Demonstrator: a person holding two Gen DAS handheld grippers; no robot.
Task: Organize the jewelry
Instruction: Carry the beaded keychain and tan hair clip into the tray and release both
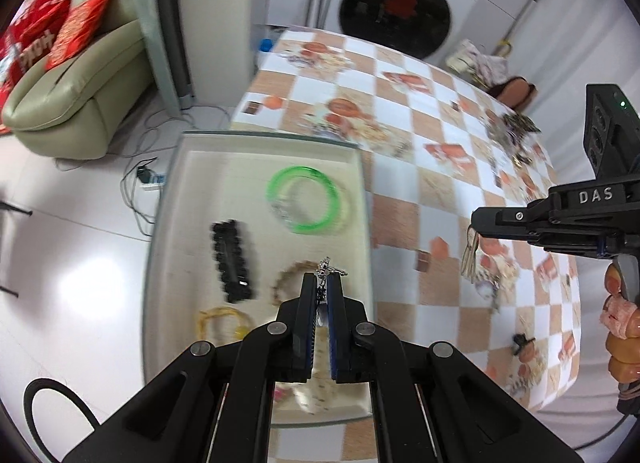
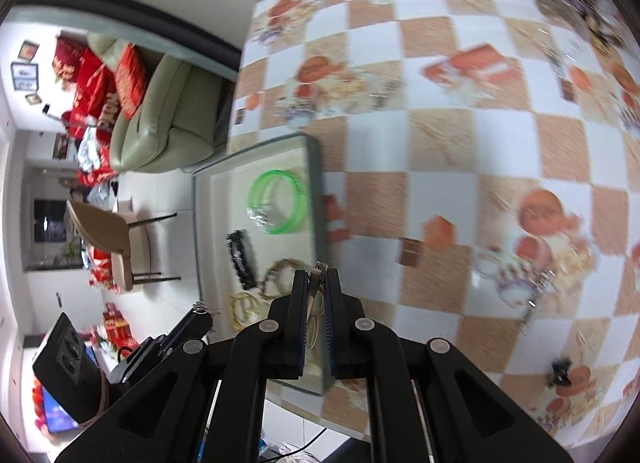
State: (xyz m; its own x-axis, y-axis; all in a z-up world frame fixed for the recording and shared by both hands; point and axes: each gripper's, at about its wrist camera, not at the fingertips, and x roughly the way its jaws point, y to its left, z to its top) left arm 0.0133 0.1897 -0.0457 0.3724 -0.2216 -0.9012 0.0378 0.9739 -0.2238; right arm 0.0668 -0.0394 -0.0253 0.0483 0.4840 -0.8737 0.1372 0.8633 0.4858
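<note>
I carry 2 pieces: left hand-held gripper (image 1: 323, 283) pinching a silver trinket (image 1: 326, 267), right hand-held gripper (image 2: 317, 279) clamping a pale ring piece (image 2: 314, 313); I should release only once low over the tray (image 1: 192, 151) beneath.

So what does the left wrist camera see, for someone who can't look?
The left gripper jaws are shut on a small silver trinket above a pale tray holding a green bangle and a black bracelet, on a checkered tablecloth.
</note>
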